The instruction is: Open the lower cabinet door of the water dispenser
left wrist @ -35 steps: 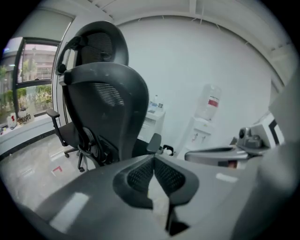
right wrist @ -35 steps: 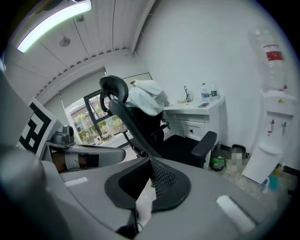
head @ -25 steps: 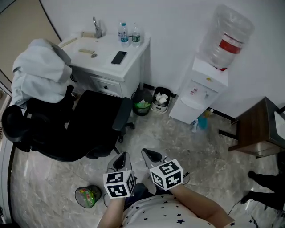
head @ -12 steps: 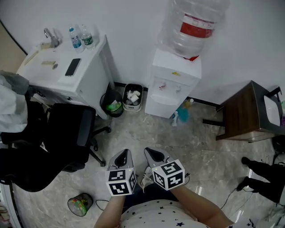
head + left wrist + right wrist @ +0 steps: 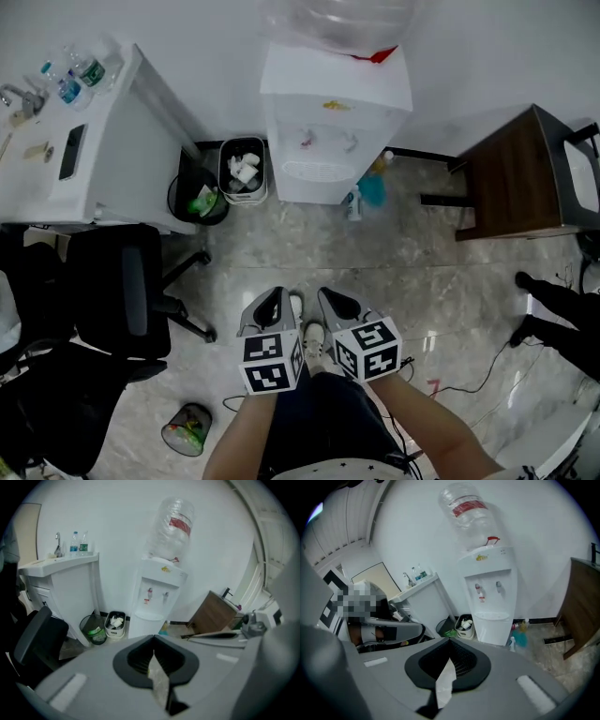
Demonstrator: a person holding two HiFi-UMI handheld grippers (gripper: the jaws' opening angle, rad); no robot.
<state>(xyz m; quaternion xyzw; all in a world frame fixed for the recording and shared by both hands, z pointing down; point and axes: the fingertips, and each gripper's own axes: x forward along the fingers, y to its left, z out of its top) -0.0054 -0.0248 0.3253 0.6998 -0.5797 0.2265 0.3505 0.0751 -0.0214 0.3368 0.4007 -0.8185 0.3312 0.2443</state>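
Note:
The white water dispenser [image 5: 328, 122] stands against the far wall with a clear bottle [image 5: 337, 19] on top. Its lower cabinet door [image 5: 143, 625] is closed; the right gripper view also shows this door [image 5: 494, 632] below the two taps. My left gripper [image 5: 272, 298] and right gripper [image 5: 331, 300] hang side by side over the marble floor, well short of the dispenser and pointing at it. In both gripper views the left gripper [image 5: 153, 641] and the right gripper [image 5: 449, 644] have their jaws pressed together with nothing between them.
A white bin [image 5: 242, 169] and a black bin [image 5: 195, 197] stand left of the dispenser, beside a white counter [image 5: 94, 159]. A black office chair [image 5: 117, 291] is at the left. A brown wooden table [image 5: 516, 173] stands at the right, and a blue spray bottle [image 5: 372, 189] sits by the dispenser's base.
Both grippers have travelled forward and lower across the floor. The dispenser has come from the upper right to straight ahead and nearer. The jaws stayed shut.

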